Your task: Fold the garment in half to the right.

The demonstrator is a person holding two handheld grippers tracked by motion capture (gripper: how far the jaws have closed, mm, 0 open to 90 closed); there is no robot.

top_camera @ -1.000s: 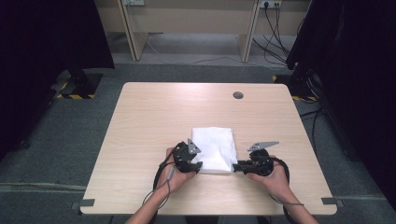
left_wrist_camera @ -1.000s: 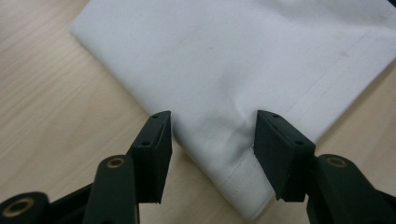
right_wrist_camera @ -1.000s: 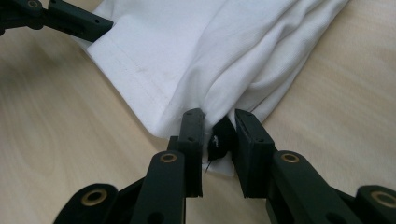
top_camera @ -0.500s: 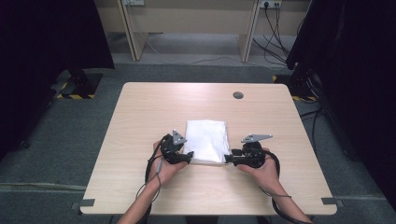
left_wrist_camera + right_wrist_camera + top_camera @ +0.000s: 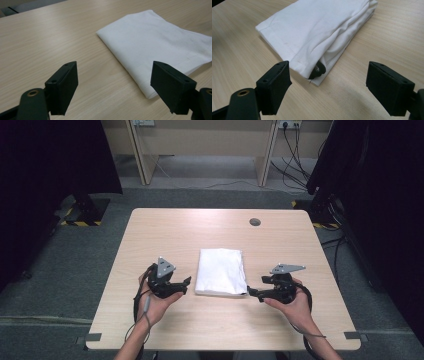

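Note:
A folded white cloth (image 5: 221, 271) lies flat in the middle of the wooden table (image 5: 165, 230). My left gripper (image 5: 186, 283) sits just left of the cloth's near corner, apart from it, open; its jaws have just been opening with nothing between them. In the left gripper view the cloth (image 5: 155, 42) lies ahead to the right of the left gripper (image 5: 115, 85). My right gripper (image 5: 252, 293) is open by the cloth's near right corner, its jaws having just been opening too. In the right gripper view that corner (image 5: 317, 30) lies just ahead of the gripper (image 5: 328, 85), with a small dark thing (image 5: 318, 70) peeking from the fold.
A round dark cable hole (image 5: 255, 222) sits at the table's far right. Bare wood surrounds the cloth on all sides. Cables trail from both grippers over the near edge. Beyond the table are grey floor, desk legs and wall cables.
Both grippers have opened and come off the cloth's near edge. The left hand moved left, away from the cloth. The cloth now lies narrower, folded and still.

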